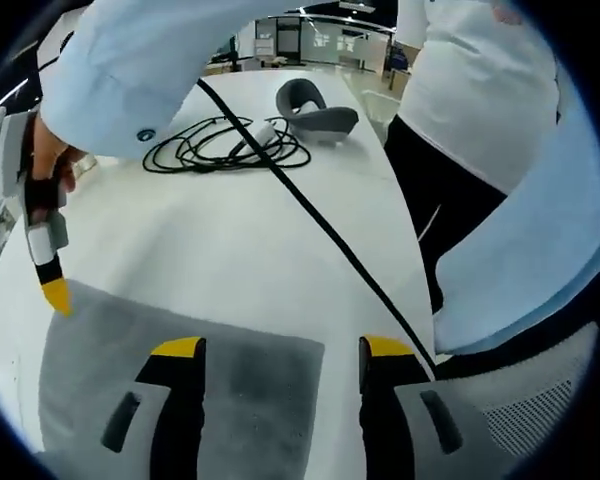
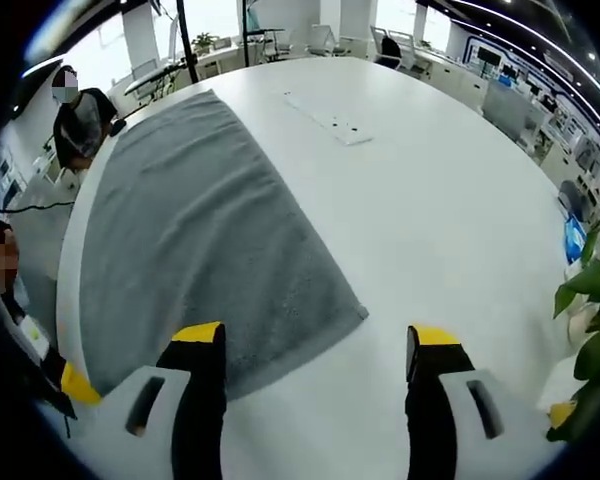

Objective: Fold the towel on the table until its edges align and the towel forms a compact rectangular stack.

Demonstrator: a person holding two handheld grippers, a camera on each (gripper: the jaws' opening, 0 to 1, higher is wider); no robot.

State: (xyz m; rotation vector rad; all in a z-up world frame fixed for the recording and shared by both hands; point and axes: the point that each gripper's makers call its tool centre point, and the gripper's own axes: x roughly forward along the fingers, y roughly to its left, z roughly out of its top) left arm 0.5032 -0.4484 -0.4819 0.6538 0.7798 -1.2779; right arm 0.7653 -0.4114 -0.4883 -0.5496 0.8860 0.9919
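My left gripper point(image 1: 280, 365) and right gripper point(image 2: 315, 350) hover spread above the flat towel point(image 2: 190, 250); a shallow pinch could drop its corner.

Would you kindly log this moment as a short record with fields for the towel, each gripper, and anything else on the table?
towel: grey towel lying flat and unfolded on the white table
left gripper: left gripper open, jaws over the towel's near edge
right gripper: right gripper open, above a towel corner; its yellow tip also shows at the towel's edge in the left gripper view
fold progress: none visible yet
other items: coiled black cable and a grey headset at the far side of the table
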